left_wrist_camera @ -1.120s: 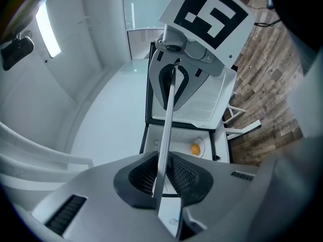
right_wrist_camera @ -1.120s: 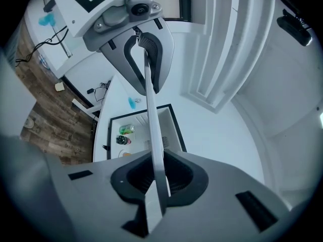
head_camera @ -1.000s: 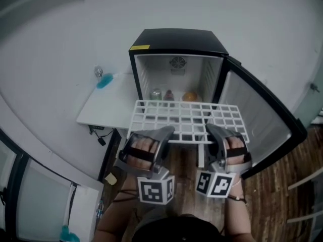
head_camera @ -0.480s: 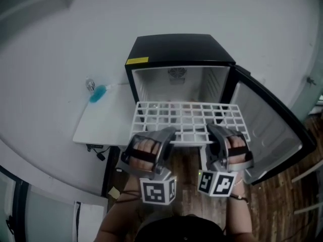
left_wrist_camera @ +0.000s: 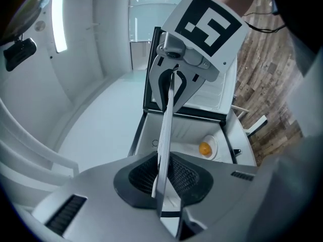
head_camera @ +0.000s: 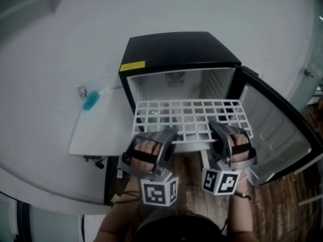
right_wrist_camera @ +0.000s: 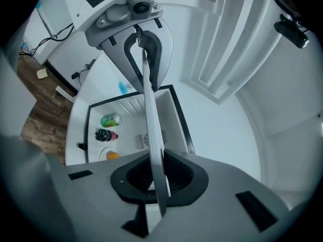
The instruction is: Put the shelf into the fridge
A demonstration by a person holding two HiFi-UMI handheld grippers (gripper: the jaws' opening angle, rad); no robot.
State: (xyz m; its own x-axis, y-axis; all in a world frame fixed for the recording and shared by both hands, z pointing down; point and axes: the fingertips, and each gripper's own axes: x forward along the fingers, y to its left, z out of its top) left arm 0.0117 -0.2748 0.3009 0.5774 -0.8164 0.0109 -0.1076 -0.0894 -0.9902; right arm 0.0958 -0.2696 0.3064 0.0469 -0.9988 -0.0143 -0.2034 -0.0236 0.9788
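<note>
Grey ribbed pads of the left gripper point(head_camera: 164, 135) are clenched on the near edge of the flat white wire-grid shelf point(head_camera: 189, 115), and the right gripper point(head_camera: 218, 131) bites the same edge a little way along it. Each gripper view shows the grid edge-on, pinched between the two jaws. From those two grips the shelf runs out level, away from the person. Its far edge sits at the open mouth of the small black fridge with a white interior point(head_camera: 176, 47). Whether it has crossed the threshold I cannot tell.

The fridge's black-framed door point(head_camera: 275, 130) stands swung open to the right.

The grip is only on one thin edge, so the shelf could pivot or sag at the far end. If one hand leads the other, the grid may skew and jam against a side wall, or miss the side ledges. A drooping far edge could knock the green can point(right_wrist_camera: 111, 120), the dark bottle point(right_wrist_camera: 105, 134) or the round orange fruit point(right_wrist_camera: 112, 155) below.
</note>
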